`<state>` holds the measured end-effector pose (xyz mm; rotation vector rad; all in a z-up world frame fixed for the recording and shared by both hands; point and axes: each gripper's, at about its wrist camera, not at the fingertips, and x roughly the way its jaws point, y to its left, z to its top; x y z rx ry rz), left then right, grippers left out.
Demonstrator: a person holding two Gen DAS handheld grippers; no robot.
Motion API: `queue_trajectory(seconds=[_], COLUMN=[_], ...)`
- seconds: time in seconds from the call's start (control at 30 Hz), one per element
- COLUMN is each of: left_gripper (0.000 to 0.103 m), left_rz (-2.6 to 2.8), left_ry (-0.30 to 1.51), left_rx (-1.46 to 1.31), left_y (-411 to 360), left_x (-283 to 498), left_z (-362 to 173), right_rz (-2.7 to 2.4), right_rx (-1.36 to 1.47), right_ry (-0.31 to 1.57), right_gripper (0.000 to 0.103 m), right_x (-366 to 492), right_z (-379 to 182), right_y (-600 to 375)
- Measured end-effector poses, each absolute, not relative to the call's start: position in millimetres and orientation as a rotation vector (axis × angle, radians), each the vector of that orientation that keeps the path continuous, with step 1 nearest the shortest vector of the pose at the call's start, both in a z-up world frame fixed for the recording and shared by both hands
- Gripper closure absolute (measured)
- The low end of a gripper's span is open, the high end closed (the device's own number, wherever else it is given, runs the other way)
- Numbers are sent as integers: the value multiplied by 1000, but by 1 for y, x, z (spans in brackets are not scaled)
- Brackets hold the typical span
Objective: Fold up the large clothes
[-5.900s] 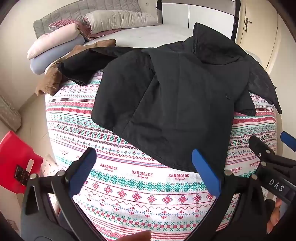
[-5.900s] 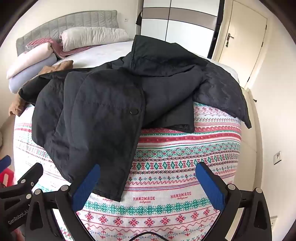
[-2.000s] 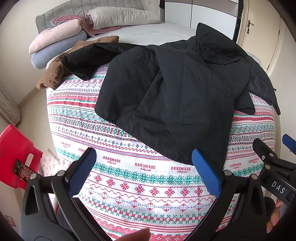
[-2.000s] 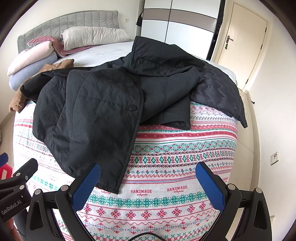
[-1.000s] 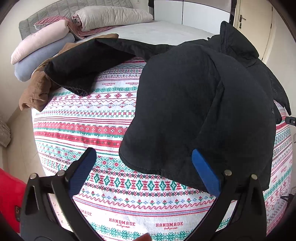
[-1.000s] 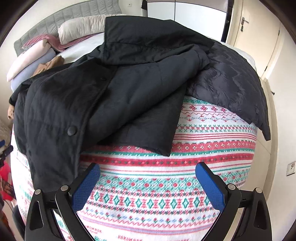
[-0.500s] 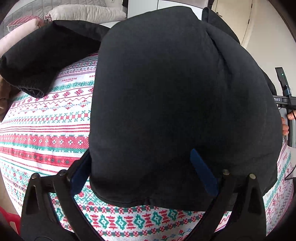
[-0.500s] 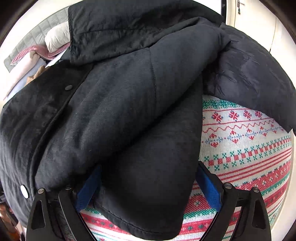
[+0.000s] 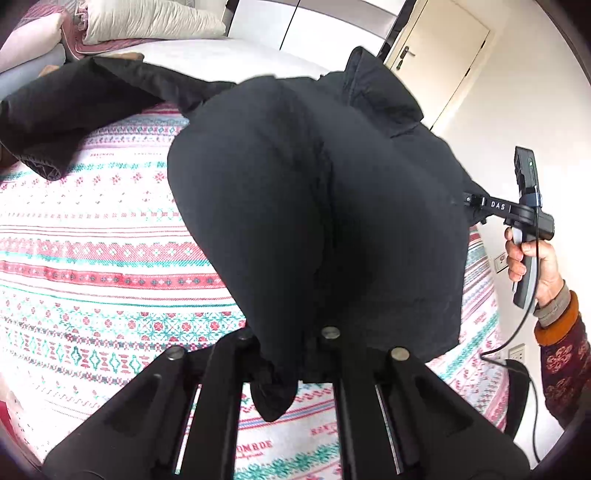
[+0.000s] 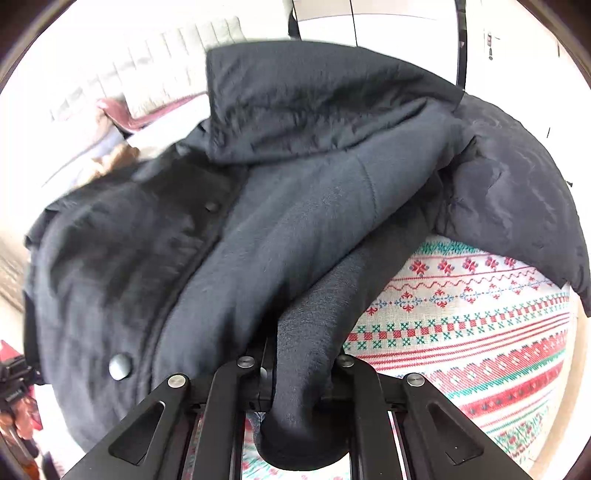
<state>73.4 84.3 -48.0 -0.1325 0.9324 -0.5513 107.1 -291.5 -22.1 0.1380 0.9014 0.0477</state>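
A large black jacket (image 9: 314,203) lies on the patterned bedspread (image 9: 92,258), and its near part is bunched and lifted. My left gripper (image 9: 284,354) has its jaws closing tight on the jacket's lower hem, and cloth hangs out below the pads. In the right wrist view my right gripper (image 10: 299,373) has its jaws closing on the fleece-lined front edge of the jacket (image 10: 258,240), with a fold pinched between the pads. One sleeve (image 9: 66,110) trails off to the left. A silver snap (image 10: 120,365) shows on the front.
A person's hand (image 9: 532,258) in a patterned sleeve holds the right gripper's handle at the bed's right side. Folded pillows and blankets (image 9: 147,18) are stacked at the head of the bed. A door (image 9: 436,62) and wardrobe stand behind.
Both grippers went forward from open over the bedspread onto the jacket's near edges and shut on the cloth. The jacket's near part is now bunched and raised.
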Motion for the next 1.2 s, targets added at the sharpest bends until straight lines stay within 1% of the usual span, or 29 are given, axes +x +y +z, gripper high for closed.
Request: queue_trajectory(seconds=[0.17,0.3,0.43,0.57,0.63,0.7,0.8,0.87,0.93,1.03,1.07,1.1,1.13,1.17,1.2], left_gripper=[96,96,96,96,96,96,96,96,92,79,64,41,29,16,16], left_rz=[-544,-513,-499,-502,-508,-516,-516,-495,-454,-421,-420,-419,-414,-407,-402], left_ry=[853,834,855,899,934,985,1088,1171,1237,1281,1263,1230,1181,1122,1074], left_rx=[-203,-246,-254,-231,-203,-183,-147,-91,-15,40,56,71,80,82,77], left_y=[111,130,140,145,146,147,145,137,129,128,128,129,131,135,141], left_x=[48,34,28,10,14,1,-15,-22,-23,-20,-20,-19,-18,-15,-8], left_z=[16,49,57,56,49,37,5,-25,-51,-61,-56,-47,-37,-26,-18], right_rz=[64,31,1,-29,-32,-43,-75,-111,-155,-242,-257,-258,-253,-248,-250], right_rx=[135,130,142,160,158,154,124,89,69,2,-2,5,15,21,21], right_ry=[801,716,658,673,703,762,879,964,1056,1156,1174,1176,1162,1139,1117], right_gripper=[94,94,94,94,94,94,93,91,83,78,76,71,61,54,41], right_x=[65,43,14,-27,-39,-49,-62,-64,-62,-55,-51,-50,-48,-46,-46], right_z=[41,89,123,138,136,126,95,69,42,20,19,23,30,39,45], right_y=[-301,-311,-335,-357,-364,-372,-380,-382,-386,-396,-397,-400,-401,-400,-399])
